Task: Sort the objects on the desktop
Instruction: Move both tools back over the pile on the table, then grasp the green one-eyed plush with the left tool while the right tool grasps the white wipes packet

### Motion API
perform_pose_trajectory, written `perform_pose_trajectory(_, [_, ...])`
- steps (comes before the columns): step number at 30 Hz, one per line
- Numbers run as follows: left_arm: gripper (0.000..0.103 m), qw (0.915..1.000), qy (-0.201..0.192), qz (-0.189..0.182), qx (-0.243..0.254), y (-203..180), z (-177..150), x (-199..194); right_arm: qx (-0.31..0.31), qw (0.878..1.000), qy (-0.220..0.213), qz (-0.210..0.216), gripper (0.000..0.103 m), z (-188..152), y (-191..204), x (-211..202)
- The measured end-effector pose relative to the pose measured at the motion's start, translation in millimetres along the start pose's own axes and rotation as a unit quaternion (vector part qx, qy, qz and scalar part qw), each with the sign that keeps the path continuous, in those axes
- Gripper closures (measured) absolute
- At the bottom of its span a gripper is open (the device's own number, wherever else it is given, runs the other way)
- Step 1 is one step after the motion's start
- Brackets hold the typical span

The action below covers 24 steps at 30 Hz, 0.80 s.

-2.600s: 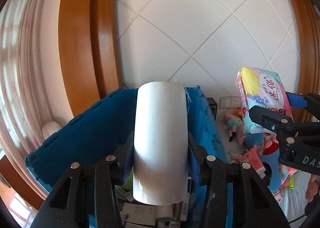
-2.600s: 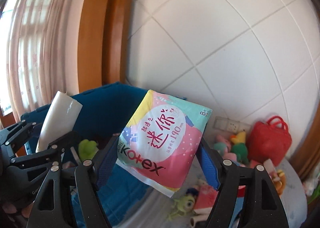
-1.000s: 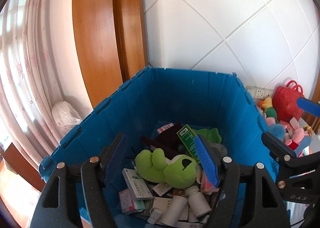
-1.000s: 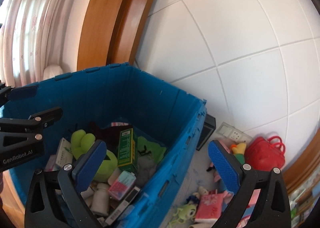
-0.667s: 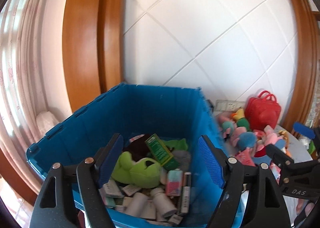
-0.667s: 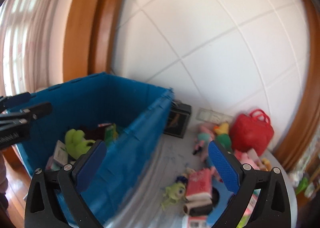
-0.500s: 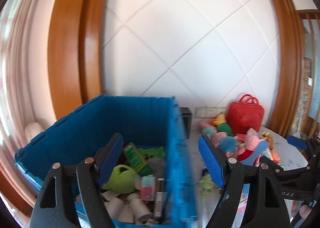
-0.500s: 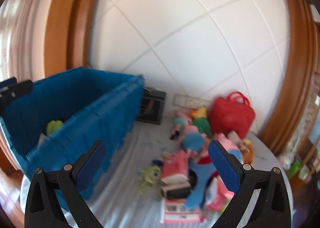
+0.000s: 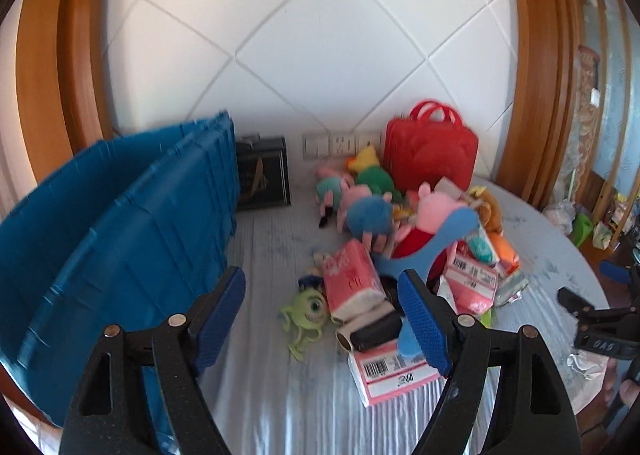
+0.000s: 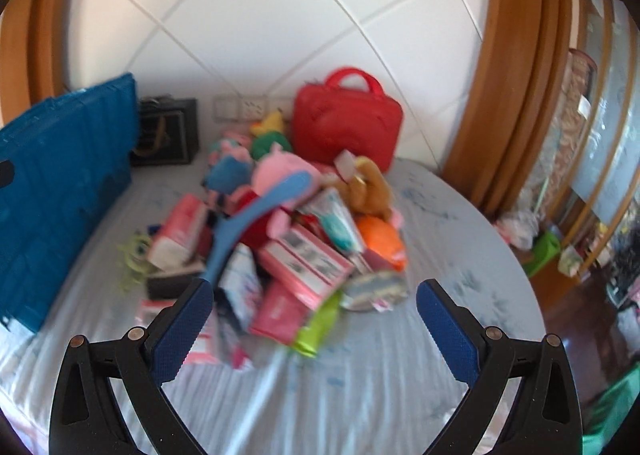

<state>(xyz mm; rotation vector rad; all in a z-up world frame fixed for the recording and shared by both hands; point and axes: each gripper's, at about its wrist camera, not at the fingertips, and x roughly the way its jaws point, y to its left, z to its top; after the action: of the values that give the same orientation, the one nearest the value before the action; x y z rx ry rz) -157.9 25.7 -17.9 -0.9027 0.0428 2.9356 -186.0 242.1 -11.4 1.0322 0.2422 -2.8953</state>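
Both grippers pointed down at the table point(image 9: 280, 407) from the near side, tilted toward the pile of things.

The left gripper point(image 9: 322, 317) hung over the pale cloth with its blue pads point(image 9: 420, 321) spread wide. Its jaws had just been opening, and nothing was between them — no pad touched a thing. Past the gap lay a green one-eyed toy point(image 9: 308, 307) and a pink pack point(image 9: 350, 281), with a black roll point(image 9: 370, 329) just beside it.

The right gripper point(image 10: 314, 319) was wide open too, and it held nothing. It hung over the near edge of the pile, where a pink box point(image 10: 308, 259) and a green packet point(image 10: 320, 325) lay. That picture was blurry.

The pile of toys and packs sat in the middle of the table. A blue hanger point(image 9: 436, 243) lay across the top of it, and a red bag point(image 9: 432, 147) stood at the far side by the wall. The big blue bin point(image 9: 120, 235) stood on the left, well apart from both grippers.
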Motion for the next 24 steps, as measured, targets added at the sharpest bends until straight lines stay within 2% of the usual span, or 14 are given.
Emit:
perform_pose_trajectory(5, [0.025, 0.9978, 0.056, 0.021, -0.029, -18.5, -29.5, 37.0, 0.013, 0.999, 0.042, 0.009, 0.0, -20.1, -53.9, 38.1])
perform_pose_trajectory(11, [0.025, 0.993, 0.099, 0.057, -0.033, -21.3, -61.1, 73.5, 0.024, 0.997, 0.072, 0.034, 0.0, -34.3, -81.5, 74.7])
perform_pose_trajectory(17, [0.024, 0.9835, 0.148, 0.092, -0.051, 7.1, -86.1, 112.2, 0.026, 0.993, 0.093, 0.061, 0.0, -37.9, -77.6, 104.3])
perform_pose_trajectory(20, [0.025, 0.9786, 0.172, 0.095, -0.061, 21.2, -94.5, 132.4, 0.027, 0.991, 0.106, 0.077, 0.0, -39.7, -68.0, 118.8])
perform_pose_trajectory(24, [0.025, 0.9772, 0.185, 0.086, -0.06, 31.5, -98.0, 155.3, 0.019, 0.988, 0.123, 0.086, 0.0, -39.5, -49.0, 136.9])
